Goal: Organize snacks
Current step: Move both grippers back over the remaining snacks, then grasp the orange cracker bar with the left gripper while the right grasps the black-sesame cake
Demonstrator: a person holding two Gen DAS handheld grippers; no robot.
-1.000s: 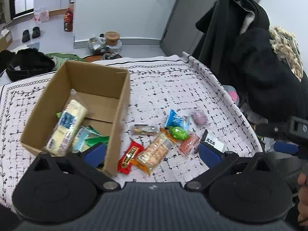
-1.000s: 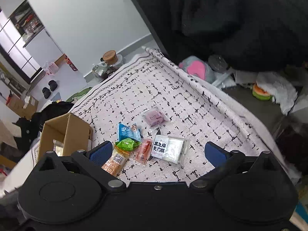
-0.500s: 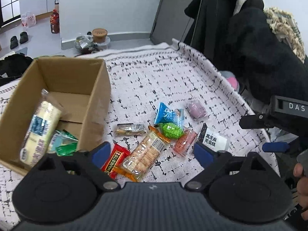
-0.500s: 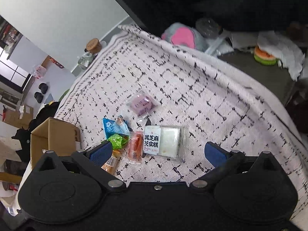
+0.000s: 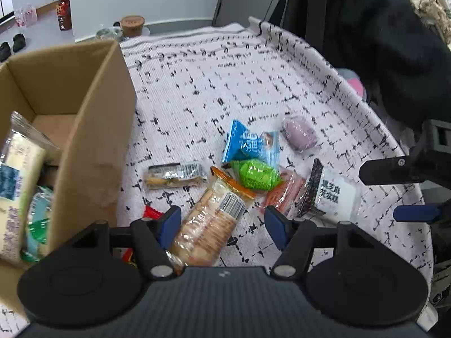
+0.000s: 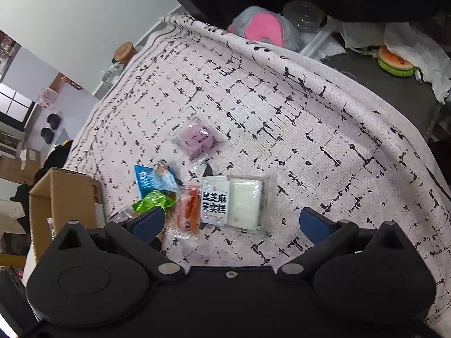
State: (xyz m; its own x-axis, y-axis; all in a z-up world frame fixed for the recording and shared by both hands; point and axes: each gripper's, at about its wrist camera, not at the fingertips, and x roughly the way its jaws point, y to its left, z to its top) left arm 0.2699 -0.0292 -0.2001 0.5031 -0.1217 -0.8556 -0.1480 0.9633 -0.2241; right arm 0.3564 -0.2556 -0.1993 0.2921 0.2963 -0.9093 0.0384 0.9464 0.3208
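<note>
Several snack packets lie on the patterned cloth (image 5: 225, 84). My left gripper (image 5: 222, 225) is open, its fingers either side of a clear cracker pack (image 5: 211, 219). Around it lie a dark bar (image 5: 174, 174), a red packet (image 5: 150, 212), a green packet (image 5: 255, 174), a blue packet (image 5: 248, 146), an orange-pink packet (image 5: 282, 194), a purple packet (image 5: 300, 136) and a white sesame cake pack (image 5: 334, 194). My right gripper (image 6: 231, 222) is open just above the sesame cake pack (image 6: 234, 201). The cardboard box (image 5: 93, 129) at left holds several snacks.
Dark coats (image 5: 380, 28) hang at the right beyond the cloth's edge. A pink plush (image 6: 262, 29) and clutter lie past the far edge. Jars (image 5: 131, 24) and a bottle (image 5: 64, 12) stand on the floor behind. My right gripper shows in the left wrist view (image 5: 408, 191).
Both grippers have moved down and forward toward the snack pile. The left now straddles the cracker pack with narrower fingers; the right has closed in on the sesame cake pack.
</note>
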